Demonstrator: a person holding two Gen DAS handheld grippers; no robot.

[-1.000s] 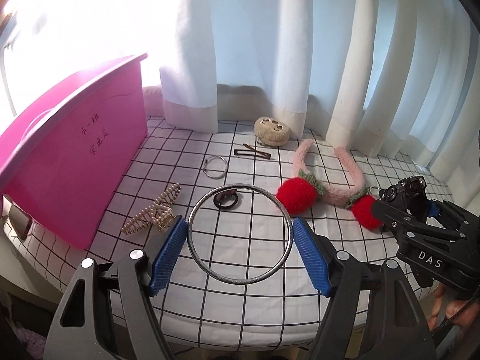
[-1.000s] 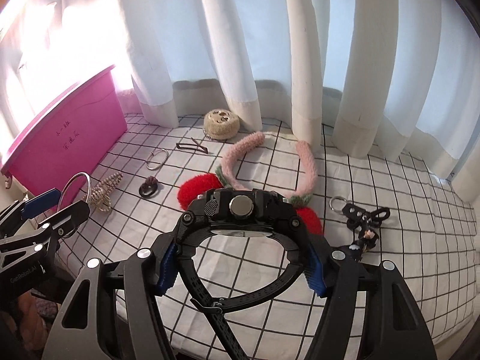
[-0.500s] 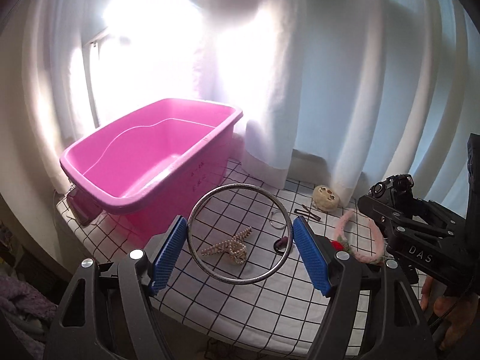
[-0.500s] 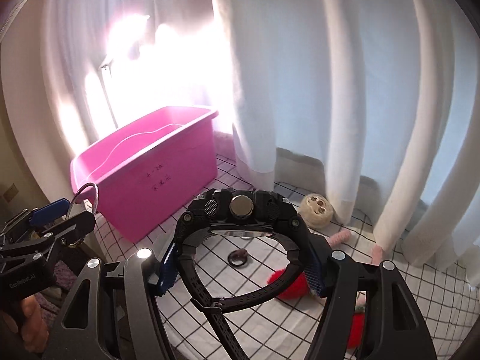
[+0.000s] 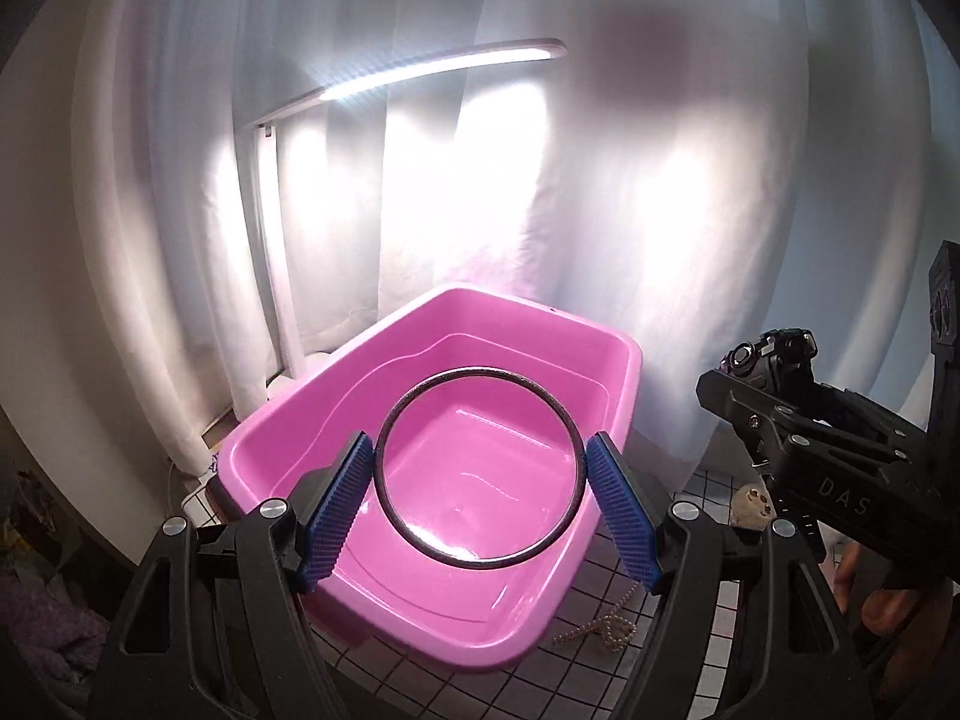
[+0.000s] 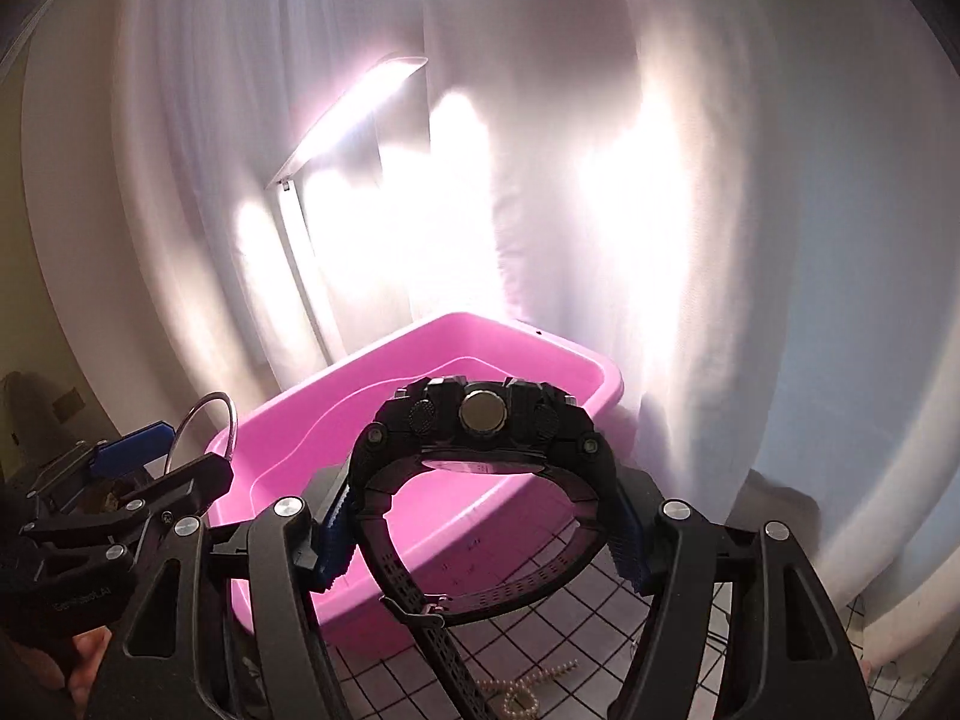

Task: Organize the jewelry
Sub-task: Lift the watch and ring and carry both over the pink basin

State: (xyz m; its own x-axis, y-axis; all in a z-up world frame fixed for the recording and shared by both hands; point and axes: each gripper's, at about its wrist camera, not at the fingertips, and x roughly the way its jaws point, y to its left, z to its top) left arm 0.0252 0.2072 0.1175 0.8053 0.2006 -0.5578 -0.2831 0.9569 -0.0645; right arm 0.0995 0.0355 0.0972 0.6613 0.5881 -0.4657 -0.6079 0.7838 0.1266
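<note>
Both grippers have swung from the checked tablecloth (image 5: 606, 684) up over the open pink plastic tub (image 5: 612, 354). Left gripper (image 5: 478, 501) clamps the thin silver metal bangle (image 5: 478, 468) between its blue pads, above the tub's interior. Right gripper (image 6: 480, 531) grips the chunky black wristwatch (image 6: 483, 420), strap dangling, just before the tub's near wall. A pearl hair claw (image 5: 600, 624) lies beside the tub; white curtains (image 5: 600, 180) and a lit lamp bar (image 5: 444, 66) stand behind.

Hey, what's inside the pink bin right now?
The pink bin looks empty: bare pink floor and walls. The metal bangle and left gripper block part of the floor; the near corners stay hidden in both views.
</note>
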